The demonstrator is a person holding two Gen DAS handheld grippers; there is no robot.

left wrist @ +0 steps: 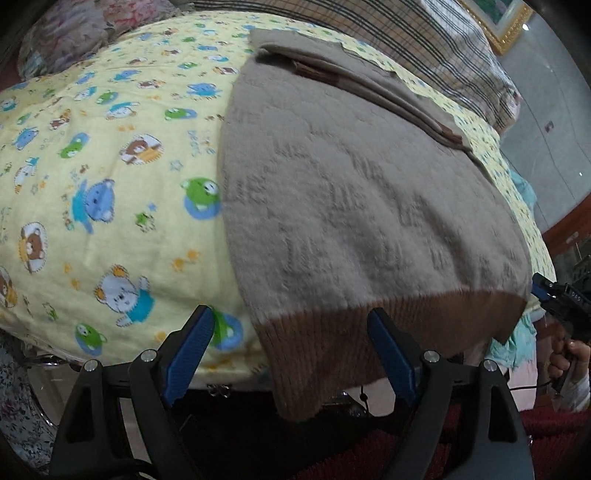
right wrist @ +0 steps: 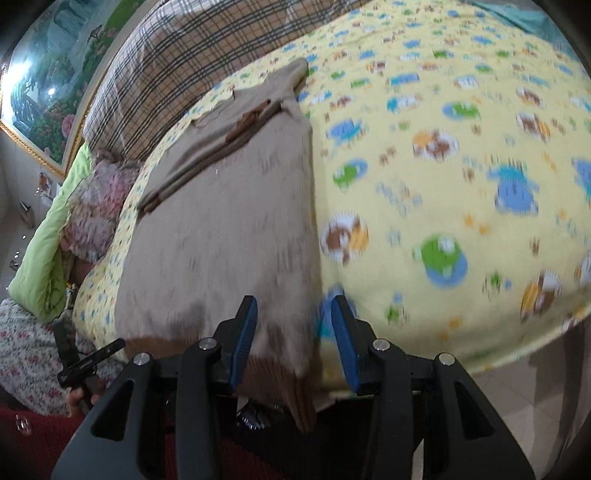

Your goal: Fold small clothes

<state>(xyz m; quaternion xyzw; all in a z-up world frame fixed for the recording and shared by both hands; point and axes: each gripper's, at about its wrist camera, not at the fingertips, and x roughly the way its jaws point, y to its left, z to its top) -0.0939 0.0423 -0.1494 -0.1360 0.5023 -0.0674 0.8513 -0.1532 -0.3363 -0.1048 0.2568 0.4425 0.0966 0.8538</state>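
Observation:
A beige knit sweater (left wrist: 351,203) with a brown ribbed hem (left wrist: 388,325) lies flat on a yellow cartoon-print quilt (left wrist: 110,184), its sleeves folded across the far part. My left gripper (left wrist: 290,314) stands wide open just before the hem's left corner, which droops over the quilt's near edge between the fingers without touching the pads. In the right wrist view the sweater (right wrist: 221,221) runs away from me, and my right gripper (right wrist: 294,302) is partly open over the hem's other corner, its pads clear of the cloth. Each gripper shows at the edge of the other's view: the right gripper (left wrist: 554,291) and the left gripper (right wrist: 92,356).
A plaid blanket (right wrist: 177,55) lies along the far side of the quilt (right wrist: 443,184), with floral cushions (left wrist: 74,33) and a green cover (right wrist: 40,251) beside it. A framed painting (right wrist: 48,85) hangs behind. Tiled floor and a red mat (right wrist: 44,435) lie below the near edge.

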